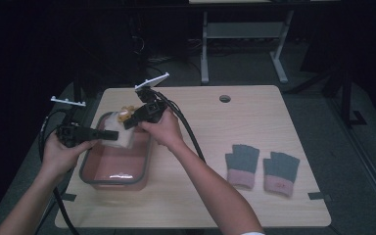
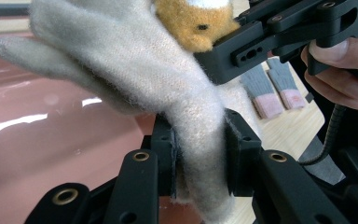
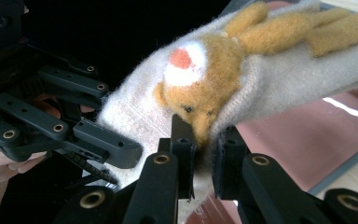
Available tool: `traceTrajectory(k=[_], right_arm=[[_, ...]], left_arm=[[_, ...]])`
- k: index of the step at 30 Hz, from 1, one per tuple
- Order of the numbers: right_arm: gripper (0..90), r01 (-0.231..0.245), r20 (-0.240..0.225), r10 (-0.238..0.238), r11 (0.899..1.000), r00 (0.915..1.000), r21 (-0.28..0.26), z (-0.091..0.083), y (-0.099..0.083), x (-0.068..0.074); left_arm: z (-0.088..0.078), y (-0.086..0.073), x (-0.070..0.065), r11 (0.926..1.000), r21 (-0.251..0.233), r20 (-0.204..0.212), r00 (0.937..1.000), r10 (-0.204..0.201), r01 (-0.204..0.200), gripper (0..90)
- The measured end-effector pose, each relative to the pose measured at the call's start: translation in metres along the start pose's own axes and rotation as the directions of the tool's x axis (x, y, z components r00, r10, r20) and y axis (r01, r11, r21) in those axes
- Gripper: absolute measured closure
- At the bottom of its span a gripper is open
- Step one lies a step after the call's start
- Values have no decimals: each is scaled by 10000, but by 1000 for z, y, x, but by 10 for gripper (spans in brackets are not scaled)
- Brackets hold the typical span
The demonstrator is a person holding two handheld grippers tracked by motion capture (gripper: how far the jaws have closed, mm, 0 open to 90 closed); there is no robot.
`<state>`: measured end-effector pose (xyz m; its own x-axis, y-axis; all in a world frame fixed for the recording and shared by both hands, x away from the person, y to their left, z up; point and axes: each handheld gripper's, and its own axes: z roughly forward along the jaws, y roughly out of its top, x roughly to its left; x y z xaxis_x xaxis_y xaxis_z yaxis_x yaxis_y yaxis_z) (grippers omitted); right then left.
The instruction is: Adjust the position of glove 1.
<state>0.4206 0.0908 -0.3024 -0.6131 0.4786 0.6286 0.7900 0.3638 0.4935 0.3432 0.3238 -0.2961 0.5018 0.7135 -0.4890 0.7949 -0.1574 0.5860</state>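
one cream glove (image 1: 119, 133) with an orange plush animal (image 1: 125, 114) on it, held up over one pink bin (image 1: 115, 177) at the tabletop's (image 1: 254, 117) left end. left gripper (image 1: 111, 135) clamped on the glove's cuff; right gripper (image 1: 129, 122) clamped on the plush end. two grey gloves with pink cuffs (image 1: 262, 169) lie side by side at right, well apart. no writing readable. pale wood tabletop with one round cable hole (image 1: 224, 98); dark room, white desk frame (image 1: 245, 44) behind.
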Motion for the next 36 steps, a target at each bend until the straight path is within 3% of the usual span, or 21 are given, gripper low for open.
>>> traceTrajectory(k=[8, 17, 27, 36], right_arm=[[808, -207, -141, 212, 9994, 9997, 295, 19, -2, -9], [807, -568, -253, 585, 9963, 9980, 645, 40, -6, -20], [806, -861, -160, 884, 9903, 9960, 1090, 58, -16, -32], [800, -873, 148, 860, 9842, 9962, 1540, 74, -24, -39]], left_arm=[[6, -10, 13, 9991, 125, -160, 9990, -411, 413, 693], [14, -20, 25, 9970, 470, -360, 9975, -606, 623, 693], [27, -31, 34, 9923, 952, -601, 9954, -740, 795, 693], [39, -43, 40, 9853, 1371, -857, 9922, -904, 1016, 692]])
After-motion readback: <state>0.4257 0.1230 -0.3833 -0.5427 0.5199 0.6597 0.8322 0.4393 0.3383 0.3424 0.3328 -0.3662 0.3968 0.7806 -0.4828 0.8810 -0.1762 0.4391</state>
